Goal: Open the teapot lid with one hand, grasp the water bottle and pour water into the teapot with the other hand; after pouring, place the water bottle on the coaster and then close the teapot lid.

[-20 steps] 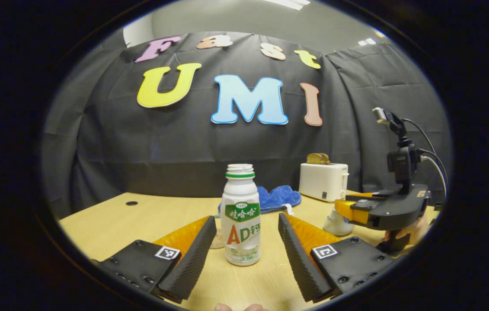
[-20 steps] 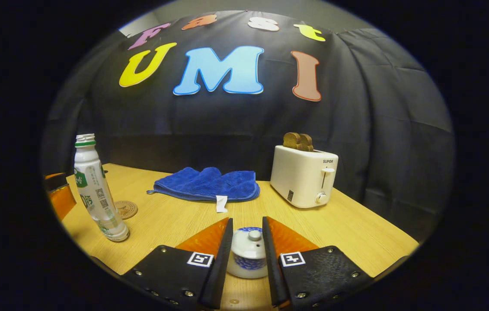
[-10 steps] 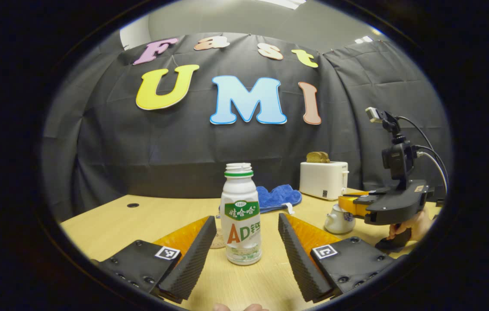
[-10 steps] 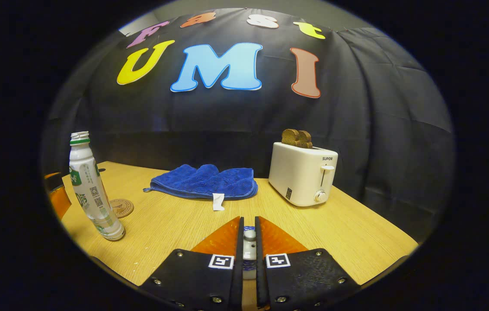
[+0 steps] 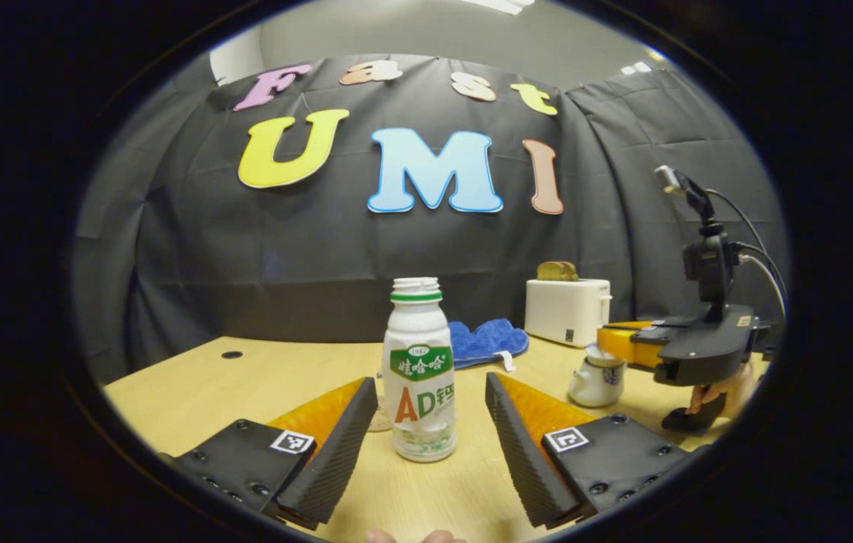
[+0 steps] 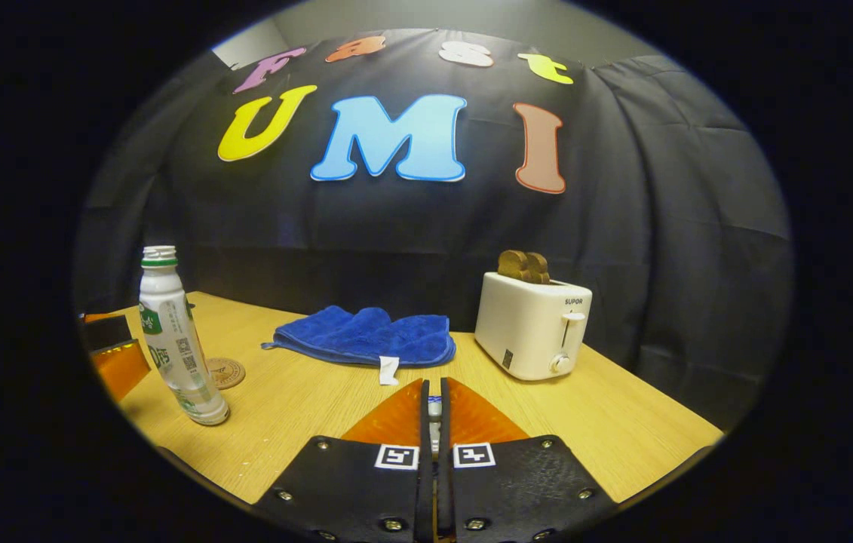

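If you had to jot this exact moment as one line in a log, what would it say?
right gripper: shut on teapot lid | teapot: open | left gripper: open, either side of water bottle | coaster: bare

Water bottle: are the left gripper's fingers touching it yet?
Apart. In the left gripper view the water bottle stands upright between the left gripper's open fingers, with bare table showing on each side of it.

On the counter (image 6: 305, 407), the bottle (image 6: 177, 339) stands just before the coaster (image 6: 225, 372); the cloth (image 6: 366, 338) lies behind, the toaster (image 6: 533, 324) to its right, seemingly holding 2 slices.
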